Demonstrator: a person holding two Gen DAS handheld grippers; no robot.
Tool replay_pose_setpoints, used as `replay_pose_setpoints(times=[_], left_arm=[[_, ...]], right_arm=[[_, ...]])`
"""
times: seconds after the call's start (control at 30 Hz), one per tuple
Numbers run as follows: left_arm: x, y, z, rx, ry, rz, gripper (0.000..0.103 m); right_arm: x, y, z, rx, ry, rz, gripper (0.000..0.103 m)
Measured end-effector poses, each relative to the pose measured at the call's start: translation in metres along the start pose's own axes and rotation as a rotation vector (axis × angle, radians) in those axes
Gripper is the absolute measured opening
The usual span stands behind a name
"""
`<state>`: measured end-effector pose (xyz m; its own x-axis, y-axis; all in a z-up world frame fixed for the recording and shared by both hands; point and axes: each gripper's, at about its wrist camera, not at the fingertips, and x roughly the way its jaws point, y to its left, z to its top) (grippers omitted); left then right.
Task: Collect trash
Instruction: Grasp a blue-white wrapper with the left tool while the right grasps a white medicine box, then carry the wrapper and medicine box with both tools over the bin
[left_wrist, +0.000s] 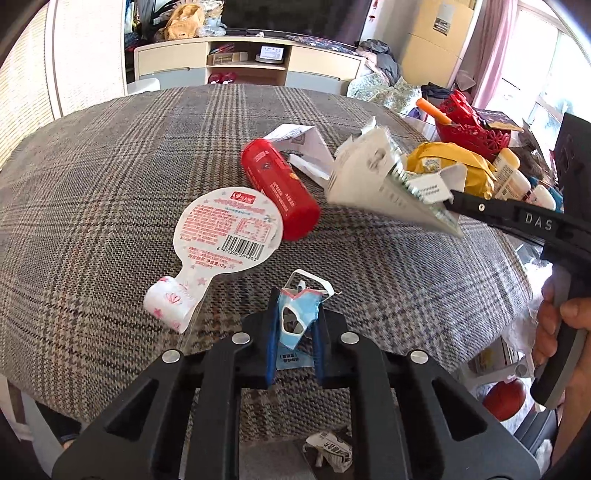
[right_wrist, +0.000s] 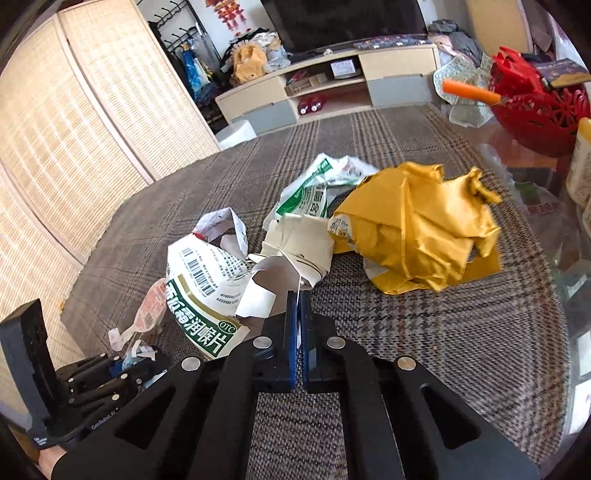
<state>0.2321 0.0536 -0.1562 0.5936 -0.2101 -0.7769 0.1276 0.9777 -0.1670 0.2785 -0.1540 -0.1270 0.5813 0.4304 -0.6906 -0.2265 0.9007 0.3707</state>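
The desk carries a checked cloth. On it lie a yellow crumpled bag, a red tube and a round white wrapper. The right gripper has its jaws closed on the flattened white medicine box, lifted above the cloth. The left gripper jaws pinch a small blue torn wrapper, near the desk's front edge.
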Motion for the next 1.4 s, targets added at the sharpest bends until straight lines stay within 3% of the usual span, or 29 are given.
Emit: replay_pose_setpoints(times=[0.3, 0.53, 0.83, 1.07, 1.4], left_arm=[[-0.043, -0.031, -0.015, 0.021, -0.029, -0.042, 0.012], [-0.071, -0.059, -0.047, 0.019, -0.022, -0.068, 0.013], [-0.094, -0.094, -0.107, 0.023, 0.002, -0.103, 0.013], [-0.074, -0.107, -0.158, 0.013, 0.082, -0.137, 0.013], [-0.021, -0.099, -0.202, -0.037, 0.218, -0.140, 0.014]], right_arm=[[-0.061, -0.005, -0.012, -0.017, -0.055, -0.040, 0.003], [-0.113, -0.014, -0.056, 0.007, -0.066, -0.060, 0.003], [-0.150, -0.015, -0.114, 0.022, -0.047, -0.088, 0.003], [-0.150, -0.017, -0.155, 0.020, -0.002, -0.124, 0.003], [-0.102, -0.037, -0.209, 0.063, 0.137, -0.146, 0.003]])
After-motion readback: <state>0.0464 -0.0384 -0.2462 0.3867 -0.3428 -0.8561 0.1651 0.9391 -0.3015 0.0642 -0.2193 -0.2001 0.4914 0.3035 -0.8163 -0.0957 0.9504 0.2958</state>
